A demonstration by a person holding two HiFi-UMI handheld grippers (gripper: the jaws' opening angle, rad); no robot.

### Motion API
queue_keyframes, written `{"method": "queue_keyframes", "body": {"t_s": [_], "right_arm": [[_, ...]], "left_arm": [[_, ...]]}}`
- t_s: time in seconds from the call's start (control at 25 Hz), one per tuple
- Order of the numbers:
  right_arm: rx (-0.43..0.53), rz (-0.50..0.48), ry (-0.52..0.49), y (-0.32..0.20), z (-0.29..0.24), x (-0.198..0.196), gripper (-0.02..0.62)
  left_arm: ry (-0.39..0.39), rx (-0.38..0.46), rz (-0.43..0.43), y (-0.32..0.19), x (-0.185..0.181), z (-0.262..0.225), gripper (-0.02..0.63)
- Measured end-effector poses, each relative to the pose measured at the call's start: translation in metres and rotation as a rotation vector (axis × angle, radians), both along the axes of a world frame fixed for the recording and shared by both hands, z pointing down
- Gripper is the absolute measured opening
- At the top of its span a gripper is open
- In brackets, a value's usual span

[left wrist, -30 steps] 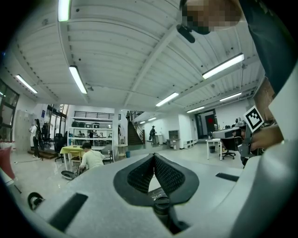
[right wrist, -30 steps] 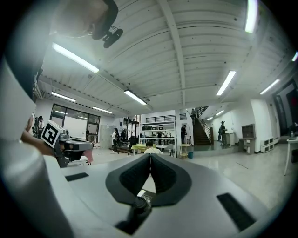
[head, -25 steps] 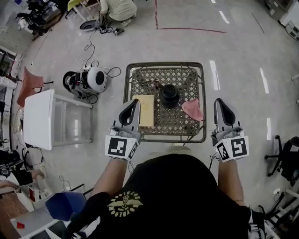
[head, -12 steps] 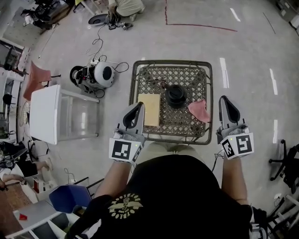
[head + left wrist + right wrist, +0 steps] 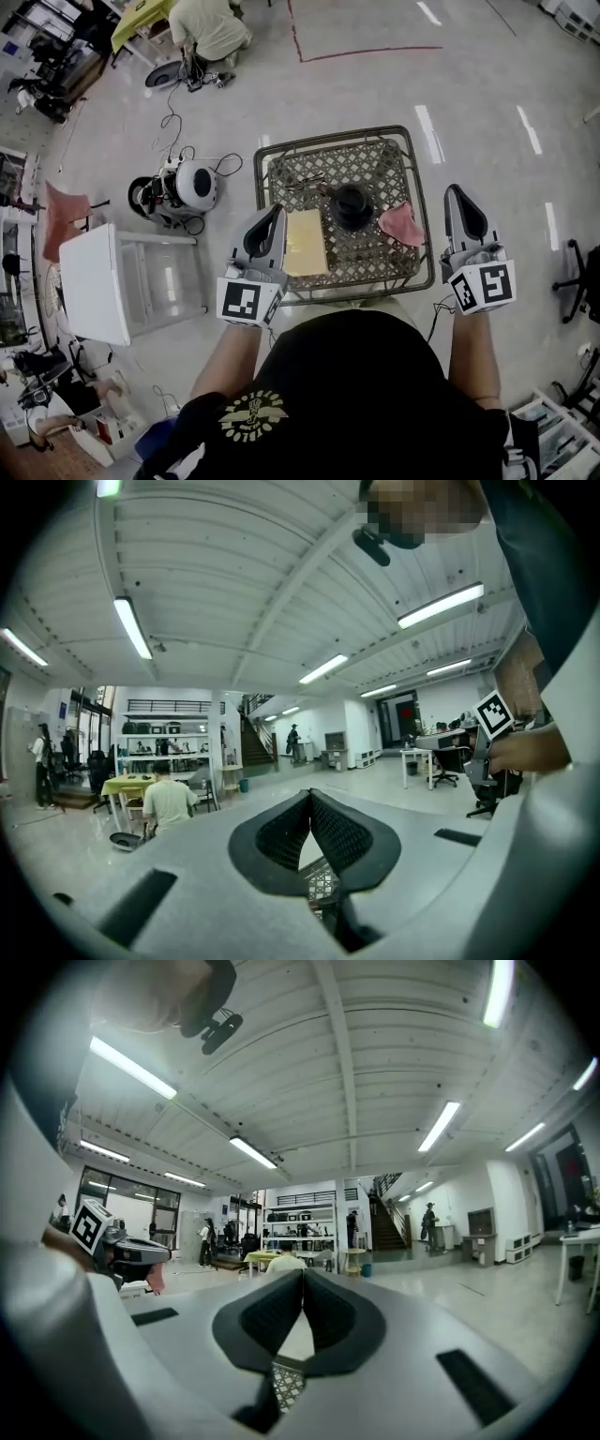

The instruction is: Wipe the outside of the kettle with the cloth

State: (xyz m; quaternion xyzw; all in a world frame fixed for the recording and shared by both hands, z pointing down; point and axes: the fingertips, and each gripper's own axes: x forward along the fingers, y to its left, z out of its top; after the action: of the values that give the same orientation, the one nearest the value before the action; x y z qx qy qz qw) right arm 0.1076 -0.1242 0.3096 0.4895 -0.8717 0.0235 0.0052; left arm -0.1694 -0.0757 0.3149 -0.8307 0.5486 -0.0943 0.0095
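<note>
Floor (image 5: 375, 84), pale and glossy, fills most of your head view; a white side table (image 5: 89, 281) stands on it off to your left. Straight ahead is the lattice-topped surface (image 5: 375, 159) in its dark metal frame; a yellow board (image 5: 305, 242) lies on its near-left part. The black kettle (image 5: 353, 204) stands upright near the middle, just right of the board; the pink cloth (image 5: 403, 225) lies crumpled just beside the kettle, by the right rim. Your left tongs (image 5: 273, 210) hang over the near-left corner next to the board, closed tip to tip with nothing between them (image 5: 309, 794); your right tongs (image 5: 457, 192) hang just outside the right rim, near the cloth, likewise closed and empty (image 5: 303, 1274).
</note>
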Motion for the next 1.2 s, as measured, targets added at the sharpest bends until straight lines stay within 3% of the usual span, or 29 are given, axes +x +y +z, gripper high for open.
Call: {"method": "queue_keyframes", "body": {"t_s": [0.44, 0.64, 0.96, 1.2], "right_arm": [[-0.072, 0.165, 0.093, 0.028, 0.016, -0.017, 0.011], [-0.104, 0.224, 0.124, 0.052, 0.020, -0.003, 0.012], [-0.194, 0.176, 0.100, 0.027, 0.054, 0.004, 0.012], [-0.247, 0.070, 0.055, -0.014, 0.096, 0.015, 0.012]], "left_arm": [[0.095, -0.023, 0.247, -0.058, 0.018, 0.023, 0.005], [0.123, -0.060, 0.321, -0.062, 0.039, 0.040, 0.005], [0.118, -0.168, 0.326, -0.097, 0.077, 0.089, 0.005], [0.082, -0.195, 0.207, -0.126, 0.103, 0.142, 0.006]]}}
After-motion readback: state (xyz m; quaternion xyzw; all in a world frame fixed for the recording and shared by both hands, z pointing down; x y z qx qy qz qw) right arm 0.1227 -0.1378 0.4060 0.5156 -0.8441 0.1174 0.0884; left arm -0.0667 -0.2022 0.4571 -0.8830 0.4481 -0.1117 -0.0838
